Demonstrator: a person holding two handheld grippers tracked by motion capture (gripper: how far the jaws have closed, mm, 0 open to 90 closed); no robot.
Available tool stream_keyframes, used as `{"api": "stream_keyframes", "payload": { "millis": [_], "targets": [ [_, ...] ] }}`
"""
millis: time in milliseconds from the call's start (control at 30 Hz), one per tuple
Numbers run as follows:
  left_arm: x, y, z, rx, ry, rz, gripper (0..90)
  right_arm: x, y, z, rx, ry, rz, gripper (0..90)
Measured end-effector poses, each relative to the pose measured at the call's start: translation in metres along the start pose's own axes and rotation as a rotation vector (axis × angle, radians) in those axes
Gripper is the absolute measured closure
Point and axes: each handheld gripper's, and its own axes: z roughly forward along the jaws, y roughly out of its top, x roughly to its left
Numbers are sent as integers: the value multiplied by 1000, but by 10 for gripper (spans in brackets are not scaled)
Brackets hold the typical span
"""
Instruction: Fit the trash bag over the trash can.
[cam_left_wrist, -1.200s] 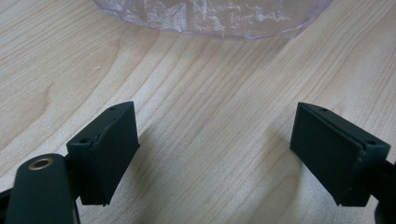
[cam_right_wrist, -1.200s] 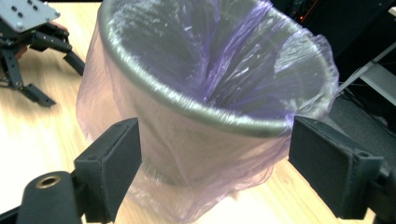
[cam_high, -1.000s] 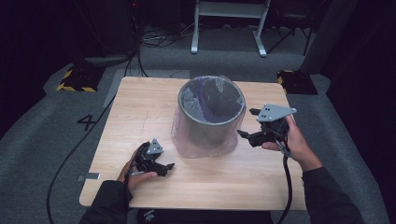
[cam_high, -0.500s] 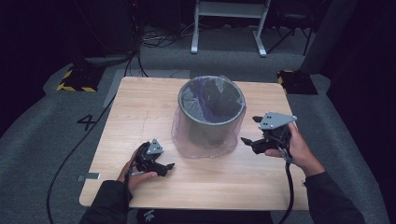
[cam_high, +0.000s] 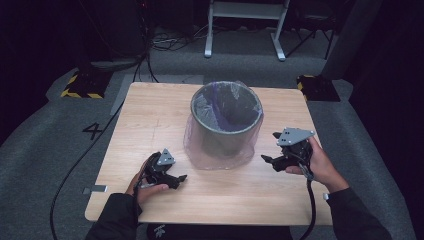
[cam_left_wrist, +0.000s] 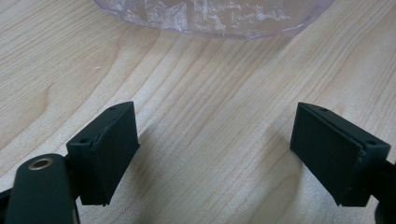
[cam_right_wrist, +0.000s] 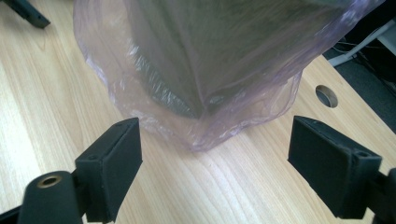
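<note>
Mid-table, slightly toward the far side: the grey bin stands upright, its clear plastic liner draped down the outside with the hem bunched on the wooden table. Your left gripper sits low at the near left, jaws spread wide with nothing between them, hem just ahead. Your right gripper, near right of the bin, has jaws apart and empty, aimed at the liner's lower edge, just short of touching.
</note>
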Motion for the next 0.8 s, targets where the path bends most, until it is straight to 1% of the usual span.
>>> {"api": "stream_keyframes", "payload": {
  "millis": [100, 200, 333, 433, 700, 800],
  "targets": [
    [0, 0, 0, 0, 0, 0, 146, 2, -3, -1, 13, 0, -7, 174],
    [0, 0, 0, 0, 0, 0, 146, 3, -6, 0, 15, 3, -6, 179],
    [0, 0, 0, 0, -1, 0, 146, 6, -11, 3, 30, -5, -10, 180],
    [0, 0, 0, 0, -1, 0, 146, 8, -16, 5, 38, 0, 2, 180],
    [0, 0, 0, 0, 0, 0, 147, 11, -30, 13, 65, 10, 13, 182],
    [0, 0, 0, 0, -1, 0, 147, 12, -36, 16, 75, 16, 25, 182]
  ]
}}
